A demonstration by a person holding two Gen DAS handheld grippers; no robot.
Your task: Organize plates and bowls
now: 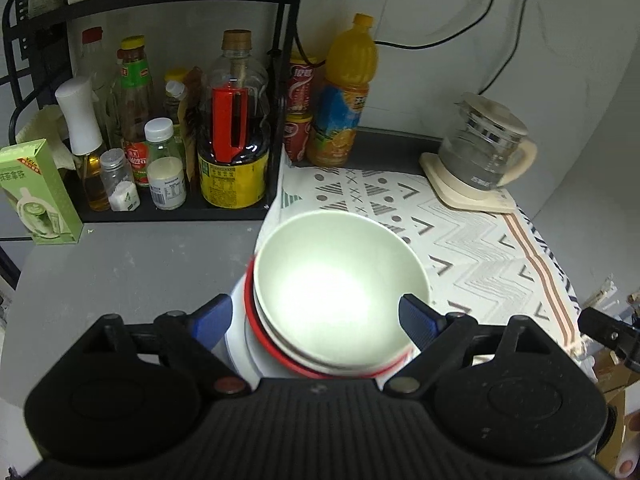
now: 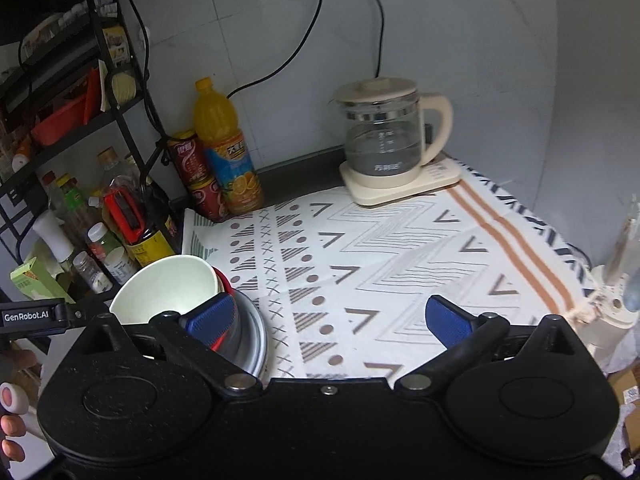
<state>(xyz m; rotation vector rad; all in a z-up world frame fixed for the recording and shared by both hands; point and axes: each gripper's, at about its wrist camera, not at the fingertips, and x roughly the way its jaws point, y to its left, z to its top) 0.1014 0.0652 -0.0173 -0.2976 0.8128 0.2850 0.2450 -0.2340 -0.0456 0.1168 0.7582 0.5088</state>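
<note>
A pale green bowl point(image 1: 340, 280) sits on top of a stack: a red-rimmed bowl point(image 1: 280, 354) under it and white plates point(image 1: 240, 320) at the bottom. The stack stands at the left edge of the patterned cloth point(image 1: 480, 248). My left gripper point(image 1: 314, 312) is open, one blue finger on each side of the stack, gripping nothing. In the right wrist view the same green bowl point(image 2: 168, 288) and the plates point(image 2: 254, 336) lie at lower left. My right gripper point(image 2: 330, 314) is open over the bare cloth point(image 2: 400, 248), its left finger just in front of the stack.
A glass kettle point(image 2: 384, 140) on its cream base stands at the back right. An orange juice bottle point(image 1: 344, 96) and red cans point(image 1: 298, 120) line the wall. A black rack point(image 1: 176, 216) holds several condiment bottles, with a green box point(image 1: 36, 192) beside it. The cloth ends at the table's right edge.
</note>
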